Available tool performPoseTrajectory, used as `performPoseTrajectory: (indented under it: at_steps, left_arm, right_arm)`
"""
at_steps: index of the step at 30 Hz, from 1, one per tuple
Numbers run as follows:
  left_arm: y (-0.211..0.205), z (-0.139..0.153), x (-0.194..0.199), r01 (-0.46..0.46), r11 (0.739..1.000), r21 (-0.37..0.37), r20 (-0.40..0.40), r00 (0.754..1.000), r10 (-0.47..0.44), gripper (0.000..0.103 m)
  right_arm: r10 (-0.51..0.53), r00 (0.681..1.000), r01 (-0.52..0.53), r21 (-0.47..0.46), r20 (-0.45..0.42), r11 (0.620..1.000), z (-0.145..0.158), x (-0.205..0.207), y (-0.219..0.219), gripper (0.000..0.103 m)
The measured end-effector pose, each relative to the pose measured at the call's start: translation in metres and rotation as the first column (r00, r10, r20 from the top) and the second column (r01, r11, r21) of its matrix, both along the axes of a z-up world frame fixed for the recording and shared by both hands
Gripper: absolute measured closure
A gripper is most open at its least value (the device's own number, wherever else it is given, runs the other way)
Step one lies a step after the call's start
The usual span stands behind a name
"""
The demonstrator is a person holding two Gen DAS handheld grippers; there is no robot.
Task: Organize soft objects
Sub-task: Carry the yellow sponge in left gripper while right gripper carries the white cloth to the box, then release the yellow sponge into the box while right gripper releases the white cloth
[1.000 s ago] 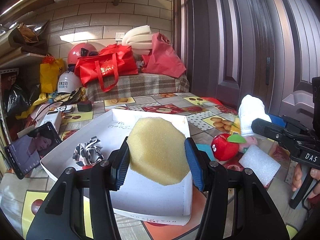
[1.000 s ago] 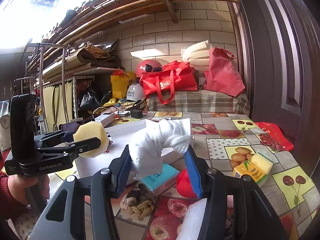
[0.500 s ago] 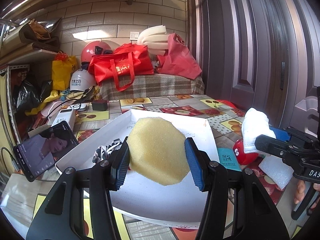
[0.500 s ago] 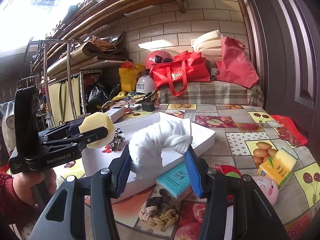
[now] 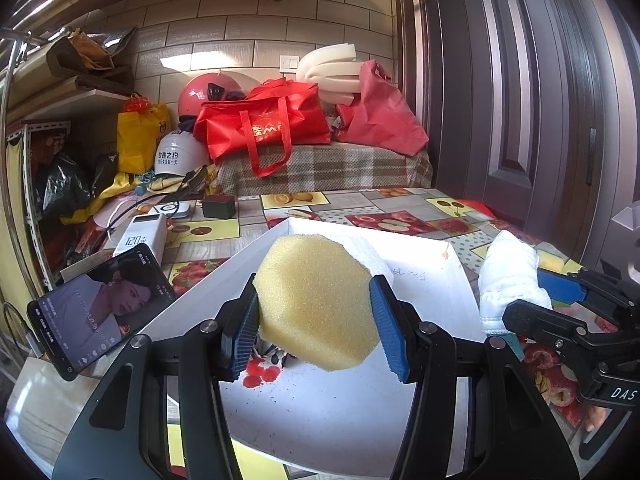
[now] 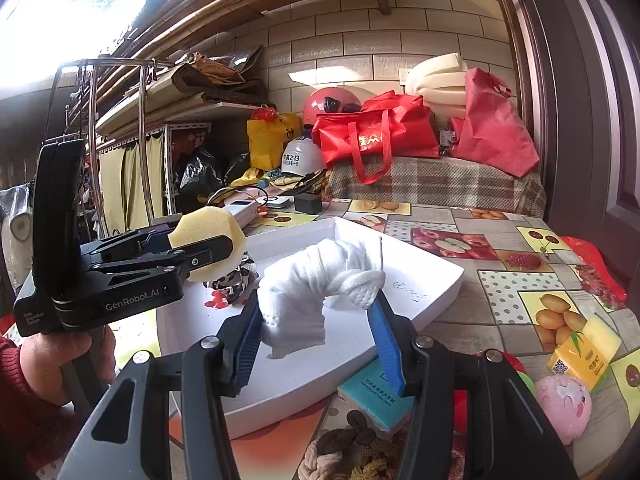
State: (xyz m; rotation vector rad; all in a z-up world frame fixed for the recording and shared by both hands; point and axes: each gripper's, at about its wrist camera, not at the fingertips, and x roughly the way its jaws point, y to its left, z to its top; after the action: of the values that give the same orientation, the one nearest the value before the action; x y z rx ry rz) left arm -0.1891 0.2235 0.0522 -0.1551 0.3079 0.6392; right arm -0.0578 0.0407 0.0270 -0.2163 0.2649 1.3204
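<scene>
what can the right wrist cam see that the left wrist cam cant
Only the right wrist view shows the pink plush, the yellow pack, the teal packet, the braided rope and the person's left hand.

Only the left wrist view shows the phone playing a video and the white power bank.

Both show the white tray, the yellow sponge in the left gripper and the white cloth in the right gripper.
</scene>
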Motion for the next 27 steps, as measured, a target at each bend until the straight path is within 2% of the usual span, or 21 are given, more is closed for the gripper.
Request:
performPoseTrajectory:
  at_steps: [13,23,27]
  left_arm:
    - [0.037,-0.003,0.016,-0.052,0.997,-0.049,-0.027,0.998,0.051,0.05]
    - [0.061,-0.004,0.018,-0.073,0.99,-0.118,-0.011,0.997,0.072,0.05]
    - [0.063,-0.004,0.02,-0.074,0.99,-0.119,-0.018,0.997,0.072,0.049]
  right_arm:
    - [-0.031,0.998,0.03,-0.03,-0.055,0.999,-0.002,0.007,0.049,0.051]
    - [-0.099,0.978,0.077,-0.119,-0.182,0.99,-0.011,0.036,0.075,0.049]
    - [-0.105,0.976,0.078,-0.144,-0.193,0.987,-0.013,0.037,0.082,0.048]
